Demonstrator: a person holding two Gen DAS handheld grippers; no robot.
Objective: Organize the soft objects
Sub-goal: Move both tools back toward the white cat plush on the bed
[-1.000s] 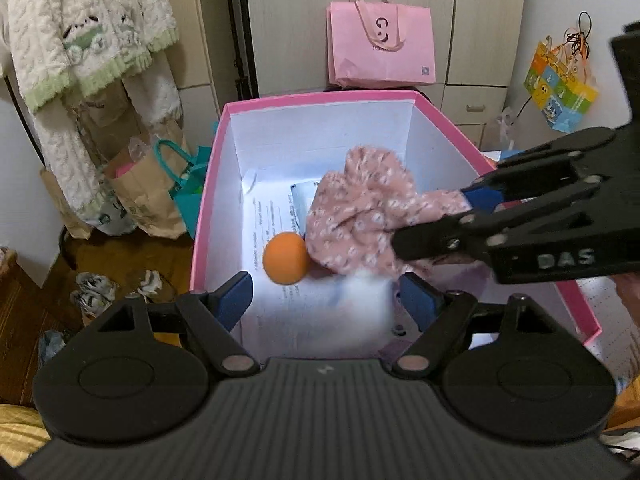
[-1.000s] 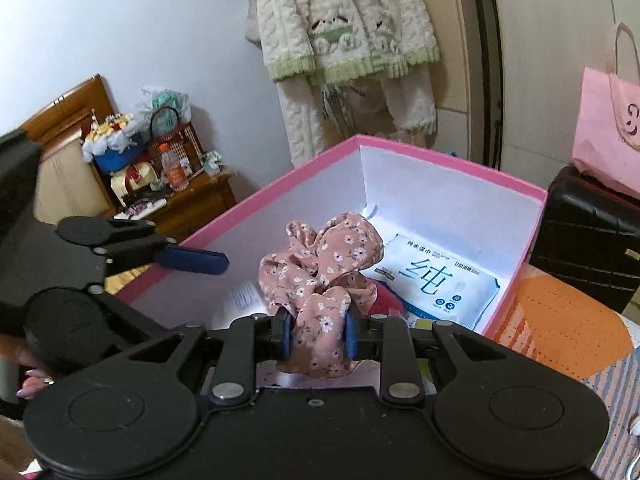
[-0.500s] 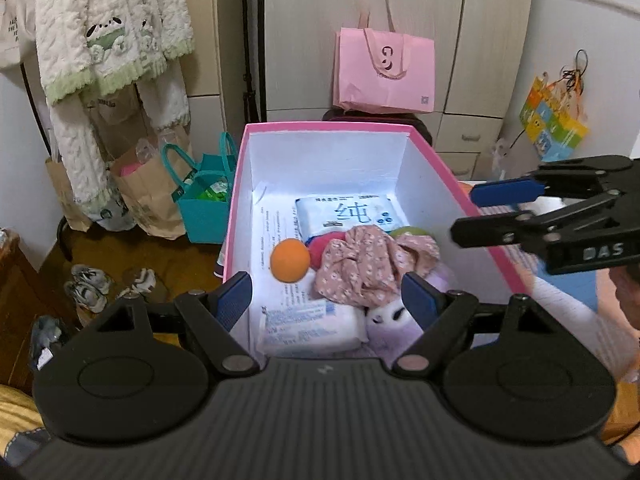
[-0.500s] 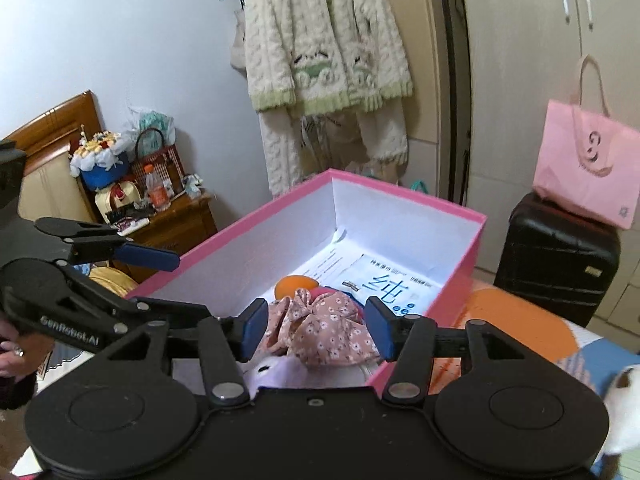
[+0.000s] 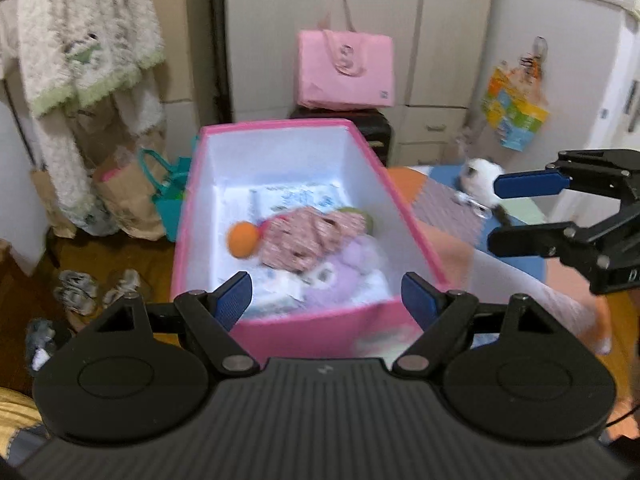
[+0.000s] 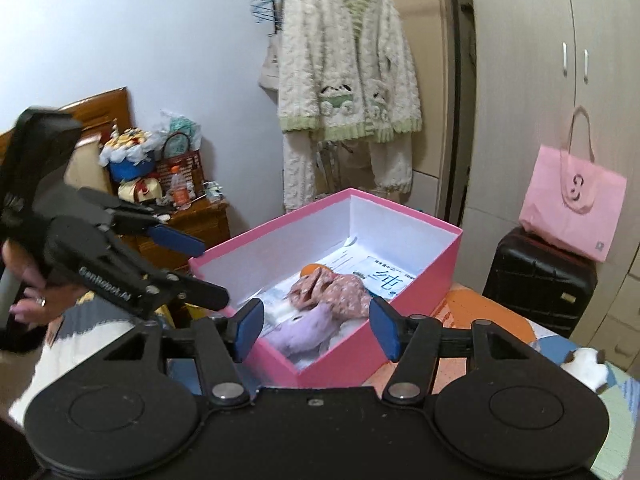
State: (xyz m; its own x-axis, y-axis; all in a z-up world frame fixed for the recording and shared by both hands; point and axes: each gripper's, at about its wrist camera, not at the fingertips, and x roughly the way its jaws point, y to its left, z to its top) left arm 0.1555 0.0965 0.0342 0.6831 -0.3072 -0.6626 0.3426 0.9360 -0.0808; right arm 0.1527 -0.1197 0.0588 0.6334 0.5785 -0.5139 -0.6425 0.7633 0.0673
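The pink box (image 6: 360, 364) already holds the flowered cloth (image 6: 332, 290), an orange ball (image 5: 243, 240), a purple plush toy (image 6: 304, 330) and tissue packs. A white plush toy (image 5: 480, 184) lies outside on the bed, likely next. The right gripper (image 6: 316, 326) has just been opening its jaws, nothing between them. The left gripper (image 5: 328, 300) also stands wide and empty.
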